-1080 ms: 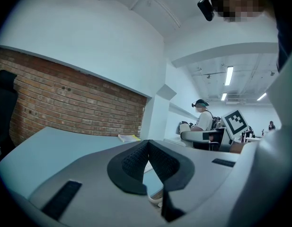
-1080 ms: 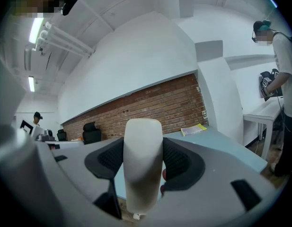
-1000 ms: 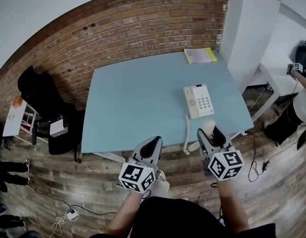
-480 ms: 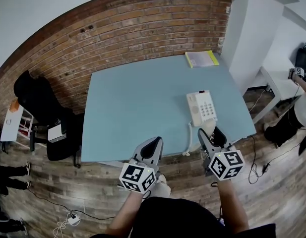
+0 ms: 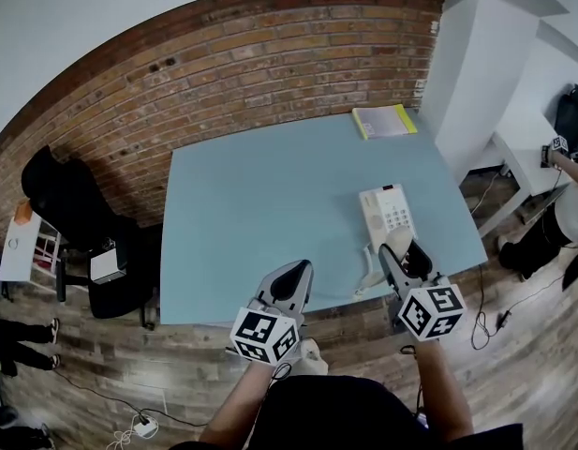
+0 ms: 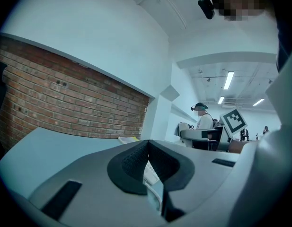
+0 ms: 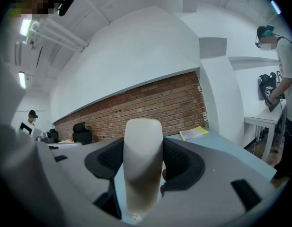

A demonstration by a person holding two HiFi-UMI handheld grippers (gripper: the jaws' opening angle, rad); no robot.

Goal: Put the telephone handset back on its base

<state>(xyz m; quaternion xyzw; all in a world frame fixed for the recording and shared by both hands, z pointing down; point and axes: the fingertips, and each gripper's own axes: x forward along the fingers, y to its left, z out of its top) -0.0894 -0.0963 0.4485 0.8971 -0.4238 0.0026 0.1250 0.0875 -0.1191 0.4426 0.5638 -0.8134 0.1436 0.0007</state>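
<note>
The white telephone base (image 5: 390, 211) with its keypad lies near the light blue table's (image 5: 260, 214) front right edge. The cream handset (image 5: 394, 247) (image 7: 143, 160) stands upright between the jaws of my right gripper (image 5: 401, 255) (image 7: 143, 162), which is shut on it just in front of the base. Its coiled cord (image 5: 371, 272) hangs from the base over the table edge. My left gripper (image 5: 289, 281) (image 6: 148, 167) hovers at the front edge, left of the phone, jaws shut with nothing between them.
A yellow-edged booklet (image 5: 385, 120) lies at the table's far right corner. A brick wall (image 5: 223, 73) runs behind the table and a white pillar (image 5: 476, 73) stands at right. A black chair (image 5: 73, 204) sits left of the table. Another person (image 5: 570, 186) stands at far right.
The view has shifted so the phone base sits closer to my right gripper. The handset stays gripped and now nearly overlaps the base's front end.
</note>
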